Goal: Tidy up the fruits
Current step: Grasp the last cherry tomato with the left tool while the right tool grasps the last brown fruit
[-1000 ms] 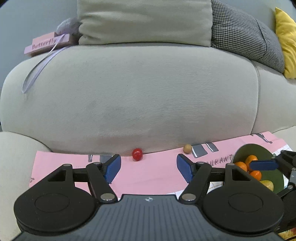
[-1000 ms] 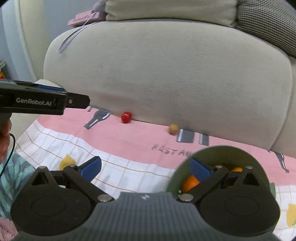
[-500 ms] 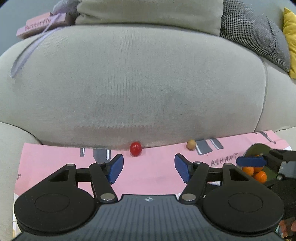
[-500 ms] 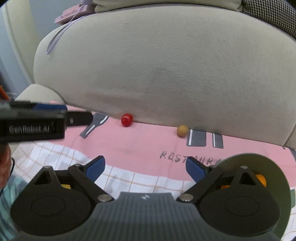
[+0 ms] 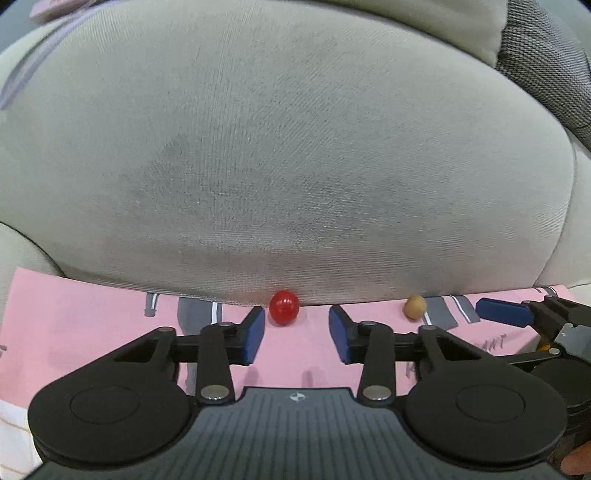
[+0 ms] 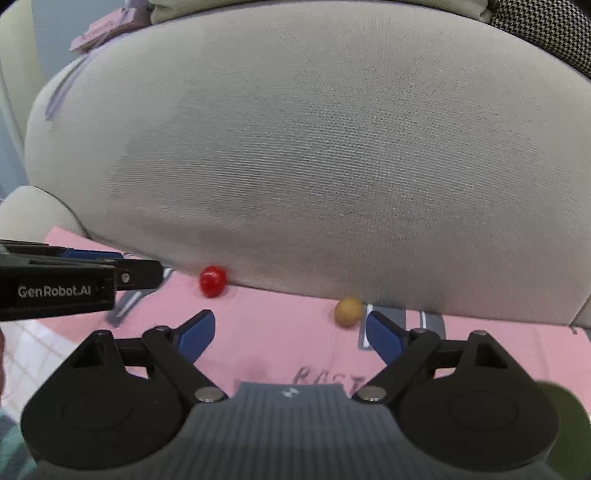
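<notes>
A small red round fruit (image 5: pixel 283 307) lies on the pink mat (image 5: pixel 92 317) against the foot of the grey sofa cushion (image 5: pixel 288 155). My left gripper (image 5: pixel 297 334) is open and empty, its tips just short of the red fruit. A small tan round fruit (image 5: pixel 414 306) lies to the right. In the right wrist view the red fruit (image 6: pixel 213 280) is left of centre and the tan fruit (image 6: pixel 348 312) sits just ahead of my open, empty right gripper (image 6: pixel 288 334), near its right finger.
The right gripper's blue finger (image 5: pixel 500 313) reaches in at the right of the left wrist view; the left gripper's body (image 6: pixel 59 290) crosses the left of the right wrist view. A green bowl's rim (image 6: pixel 565 424) shows at the lower right. A checked cushion (image 6: pixel 546 33) lies above.
Both grippers have moved forward toward the sofa; the red and tan fruits now lie close to the fingertips. The green bowl with oranges has slid out of the left view.
</notes>
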`<state>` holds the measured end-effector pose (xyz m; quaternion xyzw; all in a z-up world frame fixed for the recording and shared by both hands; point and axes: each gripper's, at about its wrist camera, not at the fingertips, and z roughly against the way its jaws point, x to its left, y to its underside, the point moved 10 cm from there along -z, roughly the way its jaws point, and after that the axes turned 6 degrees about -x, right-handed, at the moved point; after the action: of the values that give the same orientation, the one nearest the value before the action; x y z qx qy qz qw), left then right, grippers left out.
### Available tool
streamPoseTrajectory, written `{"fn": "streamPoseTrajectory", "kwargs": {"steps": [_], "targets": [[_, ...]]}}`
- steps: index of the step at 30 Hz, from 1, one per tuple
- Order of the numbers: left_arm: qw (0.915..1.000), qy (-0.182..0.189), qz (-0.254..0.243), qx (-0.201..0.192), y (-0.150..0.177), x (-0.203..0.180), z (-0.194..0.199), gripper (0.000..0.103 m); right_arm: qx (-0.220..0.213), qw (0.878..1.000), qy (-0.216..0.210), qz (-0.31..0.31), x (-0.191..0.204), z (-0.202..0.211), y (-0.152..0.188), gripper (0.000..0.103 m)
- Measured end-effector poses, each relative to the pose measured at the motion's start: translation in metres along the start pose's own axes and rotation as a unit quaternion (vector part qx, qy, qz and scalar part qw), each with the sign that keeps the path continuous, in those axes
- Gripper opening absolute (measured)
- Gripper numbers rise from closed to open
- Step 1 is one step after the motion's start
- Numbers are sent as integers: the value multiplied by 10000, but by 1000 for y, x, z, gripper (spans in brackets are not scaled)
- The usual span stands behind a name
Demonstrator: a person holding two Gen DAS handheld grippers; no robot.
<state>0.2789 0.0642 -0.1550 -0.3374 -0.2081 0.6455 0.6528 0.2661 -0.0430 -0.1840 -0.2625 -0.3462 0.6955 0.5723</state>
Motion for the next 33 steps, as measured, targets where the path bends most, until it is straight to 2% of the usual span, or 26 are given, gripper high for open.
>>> {"fn": "streamPoseTrajectory", "kwargs": {"steps": [5,8,14,21,23,29,33], "targets": [[9999,41,89,110,4,8,-24,44,30,9999,103,133,0,-26,1,84],[9998,65,109,168,7,11,-36,43,129,9999,31,28,0,-42,3,72],[9993,136,262,239,9,17,-54,38,304,9995,-82,76,6,-68,8,55],[9996,99,104,240,15,12,-74,37,134,9972,732,98,-15,-74,14,53],[9995,58,50,292,20,10,-80,34,127,9958,902,45,-24,-73,18,52],[9996,-15,15,274,27,2,-91,33,166,9937,1107,-64,-30,-77,20,51],[9996,-7,-48,271,29,-7,-95,33,246,9918,1256,-21,-32,-87,25,47]]}}
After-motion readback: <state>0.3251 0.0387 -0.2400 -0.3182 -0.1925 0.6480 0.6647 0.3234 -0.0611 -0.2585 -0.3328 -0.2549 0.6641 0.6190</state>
